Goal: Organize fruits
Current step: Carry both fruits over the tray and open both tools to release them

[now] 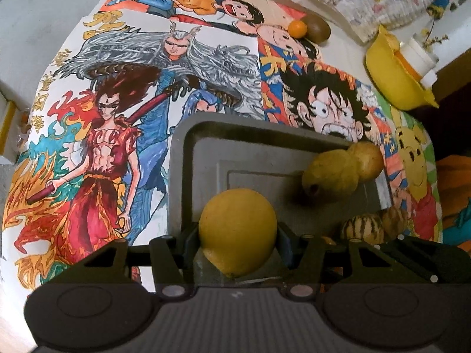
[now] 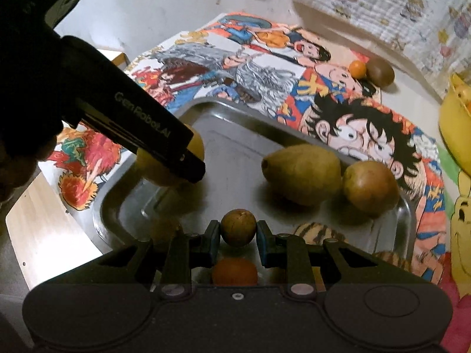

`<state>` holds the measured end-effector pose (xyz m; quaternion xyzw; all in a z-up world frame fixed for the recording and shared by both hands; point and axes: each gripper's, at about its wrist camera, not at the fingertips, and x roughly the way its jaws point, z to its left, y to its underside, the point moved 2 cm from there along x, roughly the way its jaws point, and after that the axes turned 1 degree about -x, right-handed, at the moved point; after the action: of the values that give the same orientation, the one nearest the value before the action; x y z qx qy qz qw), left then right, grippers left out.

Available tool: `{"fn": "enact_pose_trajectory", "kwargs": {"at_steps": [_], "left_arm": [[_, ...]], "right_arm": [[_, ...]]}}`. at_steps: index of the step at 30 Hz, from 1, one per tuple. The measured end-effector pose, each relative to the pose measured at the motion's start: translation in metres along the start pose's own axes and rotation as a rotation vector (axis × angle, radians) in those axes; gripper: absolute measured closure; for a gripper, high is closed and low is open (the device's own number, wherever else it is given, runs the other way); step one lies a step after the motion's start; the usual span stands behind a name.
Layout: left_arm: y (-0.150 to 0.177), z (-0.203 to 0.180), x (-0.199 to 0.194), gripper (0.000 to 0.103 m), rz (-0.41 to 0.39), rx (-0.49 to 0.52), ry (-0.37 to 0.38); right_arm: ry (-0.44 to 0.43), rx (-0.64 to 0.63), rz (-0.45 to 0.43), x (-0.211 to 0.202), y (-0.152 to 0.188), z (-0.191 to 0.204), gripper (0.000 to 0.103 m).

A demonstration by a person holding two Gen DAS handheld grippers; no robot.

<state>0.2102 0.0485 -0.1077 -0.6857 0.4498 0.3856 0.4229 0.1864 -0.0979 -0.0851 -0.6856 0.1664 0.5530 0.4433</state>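
- The left gripper (image 1: pixel 238 239) holds a big yellow lemon (image 1: pixel 238 232) over the grey tray (image 1: pixel 188 158)
- The right gripper (image 2: pixel 238 236) pinches a small brown fruit (image 2: pixel 238 227) over the same tray
- Two pears (image 2: pixel 303 173) lie in the tray

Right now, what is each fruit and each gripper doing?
left gripper: shut on the yellow lemon, over the tray
right gripper: shut on a small brown round fruit, over the tray
metal tray: flat on the cartoon mat, holding fruit
green guava: lying in the tray
small orange: outside the tray, on the mat
kiwi: outside the tray, beside the small orange
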Motion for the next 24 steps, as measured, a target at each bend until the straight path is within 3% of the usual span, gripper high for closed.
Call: {"fn": "enact_pose_trajectory", "kwargs": {"at_steps": [12, 17, 24], "left_arm": [[-0.001, -0.008, 0.007, 0.044, 0.015, 0.077, -0.039], [-0.003, -0.004, 0.006, 0.044, 0.04, 0.051, -0.02], [0.003, 0.001, -0.009, 0.027, 0.024, 0.055, 0.002]], "right_arm": [[0.013, 0.036, 0.025, 0.009, 0.006, -0.001, 0.073], [0.014, 0.065, 0.031, 0.01, 0.007, -0.003, 0.06], [0.014, 0.073, 0.027, -0.004, 0.011, 0.003, 0.042]]}}
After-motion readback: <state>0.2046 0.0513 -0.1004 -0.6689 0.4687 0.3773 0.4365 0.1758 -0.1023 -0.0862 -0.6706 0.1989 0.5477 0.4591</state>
